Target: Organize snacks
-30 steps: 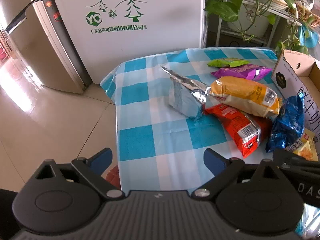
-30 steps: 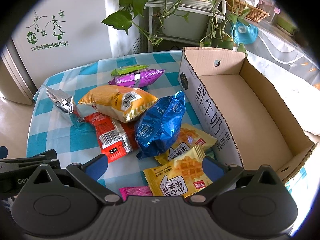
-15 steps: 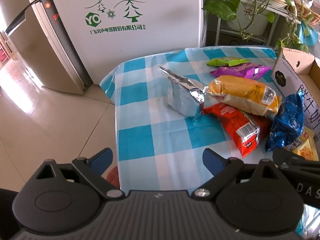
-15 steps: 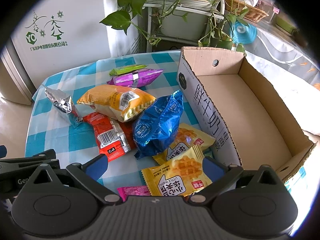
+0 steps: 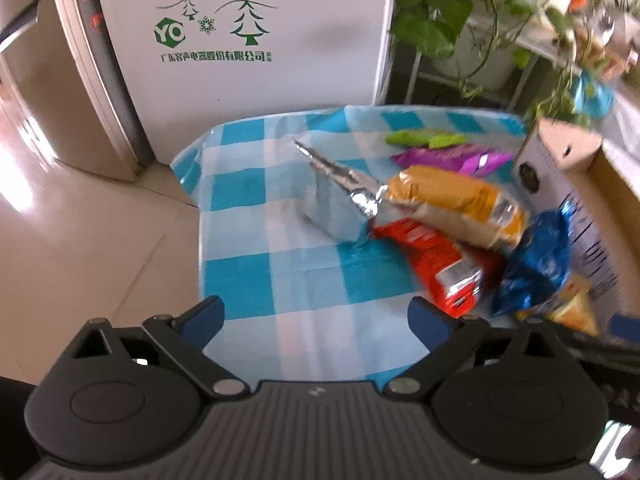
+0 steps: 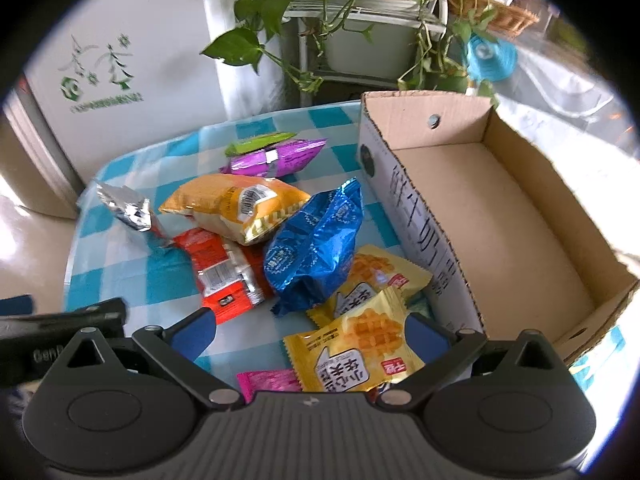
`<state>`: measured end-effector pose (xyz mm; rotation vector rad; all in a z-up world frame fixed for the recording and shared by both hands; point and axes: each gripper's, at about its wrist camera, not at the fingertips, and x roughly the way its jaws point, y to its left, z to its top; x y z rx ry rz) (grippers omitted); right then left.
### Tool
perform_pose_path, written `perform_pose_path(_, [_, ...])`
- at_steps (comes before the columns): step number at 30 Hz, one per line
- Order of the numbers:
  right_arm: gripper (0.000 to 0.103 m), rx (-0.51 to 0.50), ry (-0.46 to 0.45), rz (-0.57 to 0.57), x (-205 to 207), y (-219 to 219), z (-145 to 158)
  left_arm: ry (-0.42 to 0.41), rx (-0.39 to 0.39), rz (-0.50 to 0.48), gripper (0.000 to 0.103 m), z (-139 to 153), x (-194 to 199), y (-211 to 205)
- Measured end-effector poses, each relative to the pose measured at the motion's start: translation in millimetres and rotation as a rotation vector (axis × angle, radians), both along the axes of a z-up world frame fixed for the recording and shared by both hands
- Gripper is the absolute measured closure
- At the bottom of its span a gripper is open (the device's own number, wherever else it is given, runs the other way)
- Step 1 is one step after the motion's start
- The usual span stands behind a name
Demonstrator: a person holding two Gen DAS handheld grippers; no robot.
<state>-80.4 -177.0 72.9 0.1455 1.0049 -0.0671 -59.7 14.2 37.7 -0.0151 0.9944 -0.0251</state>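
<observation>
Several snack packs lie on the blue-checked tablecloth (image 5: 248,264): a silver foil pack (image 5: 340,196), an orange bag (image 5: 452,204), a red pack (image 5: 440,268), a blue bag (image 6: 316,248), purple (image 6: 276,158) and green (image 6: 260,143) packs, two yellow waffle packs (image 6: 356,352) and a pink pack (image 6: 266,380). An empty cardboard box (image 6: 492,216) stands to their right. My left gripper (image 5: 316,316) is open over the table's near edge, short of the snacks. My right gripper (image 6: 310,328) is open, its fingers on either side of the nearest yellow waffle pack, above it.
A white appliance (image 5: 248,32) with green tree print stands behind the table. A plant stand with trailing leaves (image 6: 344,12) is behind the box. Tiled floor (image 5: 80,232) lies left of the table. The left gripper's side (image 6: 60,320) shows at the right view's lower left.
Both grippers have moved forward toward the snacks; the left view is now blurred by motion. The right gripper has dropped closer to the yellow waffle pack. Nothing was grasped.
</observation>
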Motion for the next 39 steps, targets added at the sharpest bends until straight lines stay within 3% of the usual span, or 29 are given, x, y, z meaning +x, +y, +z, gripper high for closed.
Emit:
perform_pose_path(10, [0.000, 0.150, -0.094, 0.062, -37.8, -44.6, 6.6, 0.007, -0.099, 0.082, 0.005, 2.5, 9.4, 22.9])
perform_pose_path(16, [0.005, 0.136, -0.098, 0.118, -50.2, -46.3, -5.4, 0.020, -0.132, 0.121, 0.005, 1.0, 13.8, 32.0])
perform_pose_path(20, [0.017, 0.126, -0.062, 0.107, -46.8, -46.2, -18.9, 0.030, -0.151, 0.132, 0.005, 1.0, 15.8, 34.7])
perform_pose_path(24, [0.018, 0.109, -0.071, 0.109, -41.5, -41.6, -22.8, 0.050, -0.192, 0.134, 0.005, 7.3, 27.2, 39.9])
perform_pose_path(28, [0.020, 0.084, -0.038, 0.073, -33.6, -39.6, -31.4, 0.017, -0.160, 0.130, 0.005, 18.8, 39.5, 42.4])
perform_pose_path(32, [0.027, 0.081, -0.014, 0.062, -27.2, -35.3, -40.7, 0.034, -0.173, 0.103, 0.005, 20.9, 60.1, 42.6])
perform_pose_path(39, [0.028, 0.189, -0.006, 0.212, -28.9, -14.4, -39.9, 0.011, -0.160, 0.086, 0.005, 15.7, 96.7, 37.6])
